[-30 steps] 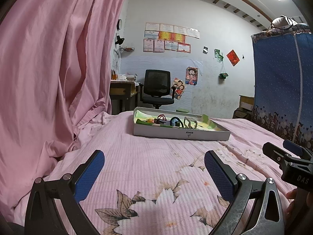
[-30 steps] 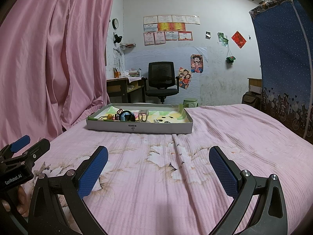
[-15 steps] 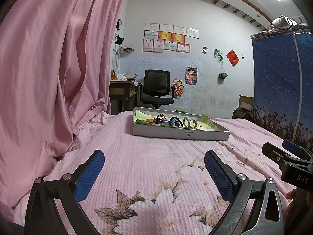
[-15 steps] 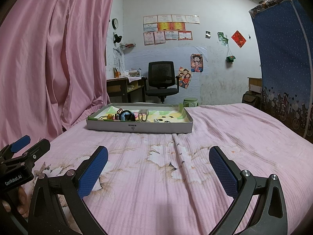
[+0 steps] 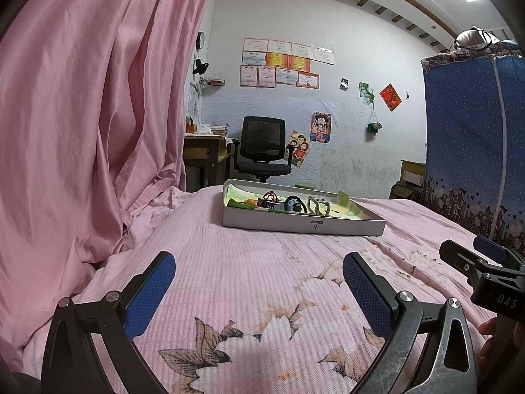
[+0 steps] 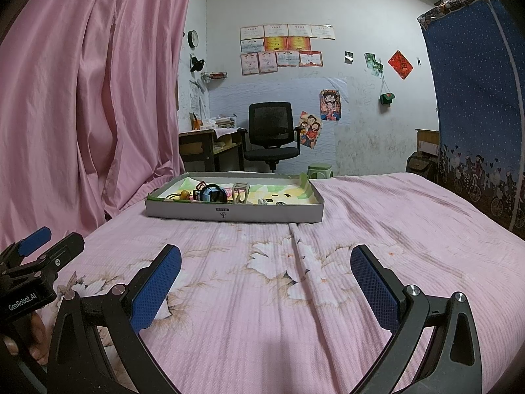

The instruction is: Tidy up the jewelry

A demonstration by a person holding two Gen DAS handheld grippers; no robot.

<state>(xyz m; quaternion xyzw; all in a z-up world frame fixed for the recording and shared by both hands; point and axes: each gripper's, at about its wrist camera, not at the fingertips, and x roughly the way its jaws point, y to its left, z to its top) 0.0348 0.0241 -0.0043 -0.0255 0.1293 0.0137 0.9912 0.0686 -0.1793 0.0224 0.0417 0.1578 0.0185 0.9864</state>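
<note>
1. Pink bedding (image 6: 328,279) is carrying the task's things: a shallow grey tray (image 6: 234,212) is lying at twelve o'clock of both tongs, well apart from them.
2. Jewelry is sitting bunched in the tray's left half: a blue-and-black piece (image 6: 212,193), an orange bead (image 6: 184,193) and a pale rack-like piece (image 6: 241,187); small dark bits are lying further right.
3. Left tongs (image 5: 259,282) are gaping wide and holding nothing.
4. Right tongs (image 6: 265,277) are likewise spread wide and empty.
5. Judging the step: this is fitting either a start or a finish, since the sorting inside the tray is too small to read.
6. Any further move is calling for closing the gap to the tray.
7. Compared with a second ago, nothing is differing; both tongs and tray are staying put.
</note>
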